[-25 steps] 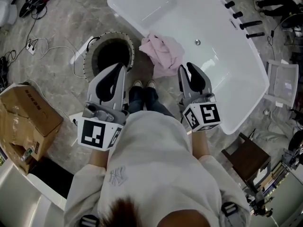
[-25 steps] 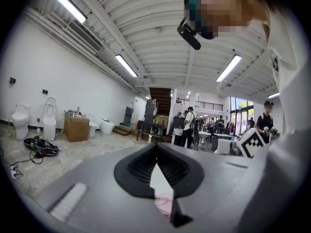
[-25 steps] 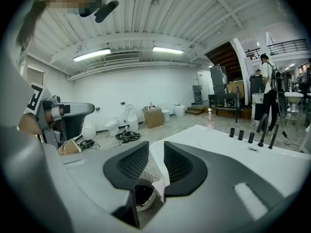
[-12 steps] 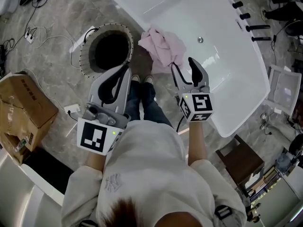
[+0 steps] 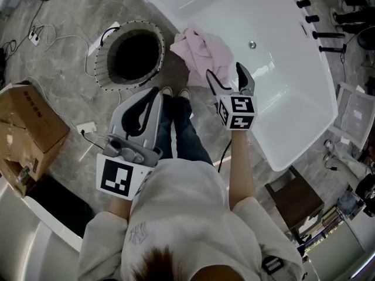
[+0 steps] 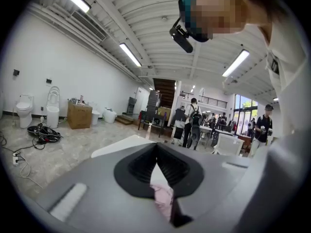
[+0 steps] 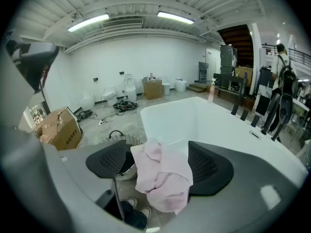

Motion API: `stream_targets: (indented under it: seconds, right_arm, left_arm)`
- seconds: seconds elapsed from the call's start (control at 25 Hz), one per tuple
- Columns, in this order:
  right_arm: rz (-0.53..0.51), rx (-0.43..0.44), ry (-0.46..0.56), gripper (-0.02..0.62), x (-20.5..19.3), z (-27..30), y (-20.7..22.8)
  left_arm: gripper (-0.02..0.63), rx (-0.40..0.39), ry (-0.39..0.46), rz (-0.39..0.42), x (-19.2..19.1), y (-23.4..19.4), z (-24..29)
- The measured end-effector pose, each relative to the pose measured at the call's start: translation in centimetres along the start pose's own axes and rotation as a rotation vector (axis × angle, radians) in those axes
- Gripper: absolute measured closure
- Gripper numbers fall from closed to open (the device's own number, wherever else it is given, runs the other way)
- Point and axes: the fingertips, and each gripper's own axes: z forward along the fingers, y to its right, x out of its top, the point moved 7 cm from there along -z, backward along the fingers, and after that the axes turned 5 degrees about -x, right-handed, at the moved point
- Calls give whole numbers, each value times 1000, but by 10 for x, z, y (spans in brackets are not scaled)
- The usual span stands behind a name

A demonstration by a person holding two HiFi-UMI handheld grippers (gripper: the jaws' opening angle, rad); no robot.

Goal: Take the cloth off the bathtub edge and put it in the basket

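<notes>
A crumpled pink cloth [image 5: 202, 50] hangs over the near edge of the white bathtub [image 5: 281, 98]. A round basket [image 5: 101, 69] with a dark inside stands on the floor just left of it. My right gripper [image 5: 226, 75] is open, its jaws having just been opening, with its tips just short of the cloth. In the right gripper view the cloth [image 7: 163, 176] shows in the gap between the pads, untouched. My left gripper [image 5: 156, 92] is shut and empty, held over the person's legs, right of and below the basket. Through its jaws a strip of the cloth [image 6: 163, 200] shows.
A cardboard box [image 5: 26, 133] sits at the left, with cables [image 5: 41, 40] and a power strip [image 5: 87, 129] on the stone floor. Black taps [image 5: 316, 28] line the tub's far side. A dark stool [image 5: 296, 198] stands at the lower right. The person's shoes [image 5: 176, 92] are beside the tub.
My right gripper has moved up the picture toward the cloth and its jaws have spread apart. The left gripper has shifted only a little and stays shut.
</notes>
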Motion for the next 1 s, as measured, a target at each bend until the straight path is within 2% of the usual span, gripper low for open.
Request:
stream_targets:
  seconds: [0.12,0.32,0.6,1.0]
  right_arm:
    - [6,-4,-56,200,-18,25,6]
    - [53,4,-104,166,-40,61,14]
    - [79,-9,-178,166,-67,90,18]
    - [9,-9,-326,167,-107,130,14]
  left_arm:
    - [592,14,-14,-82,-4,4,4]
    - [592,36,-21,-89,-13,3,2]
    - [592,70,-26,-112,-22,0,-2]
    - [592,109,-47,-145,-37,-6,-10]
